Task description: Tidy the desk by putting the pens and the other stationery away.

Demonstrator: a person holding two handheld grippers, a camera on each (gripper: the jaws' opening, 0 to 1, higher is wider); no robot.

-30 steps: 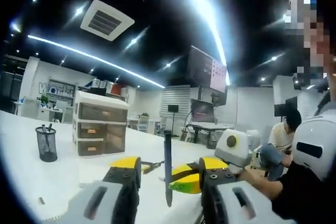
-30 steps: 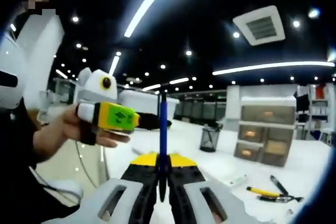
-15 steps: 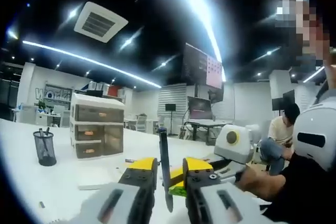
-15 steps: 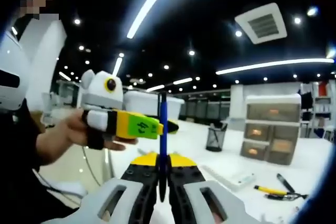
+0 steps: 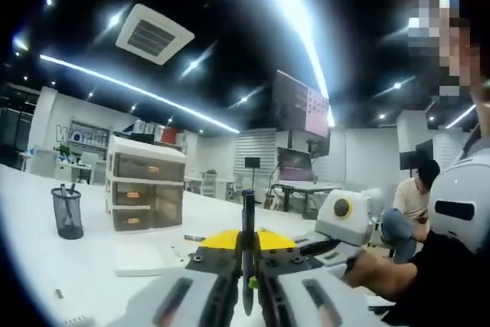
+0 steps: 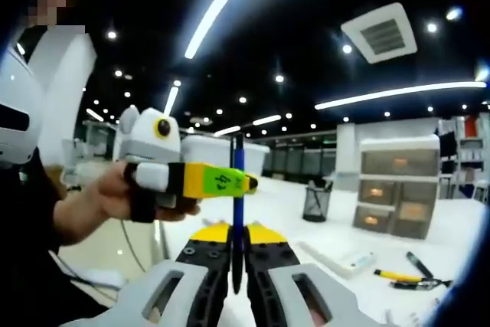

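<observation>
While both claws [image 5: 246, 254] [image 6: 238, 241] pinched on blue pen [image 6: 238, 212]; white desk [image 5: 84, 254], drawer unit [image 5: 145, 193], mesh cup [image 5: 68, 210].

Glossy white desk [image 5: 46, 266]; black wire-mesh pen cup [image 5: 67, 212]; translucent plastic drawers [image 5: 145, 193]; smooth pen [image 6: 238, 212].

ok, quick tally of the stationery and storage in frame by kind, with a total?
Blue pen, clamped in both grippers: 1
Pens lying on the desk: 2, possibly more, too small to tell
Mesh pen cup: 1
Drawer unit: 1
Flat white case on the desk: 1
Total: 6
</observation>
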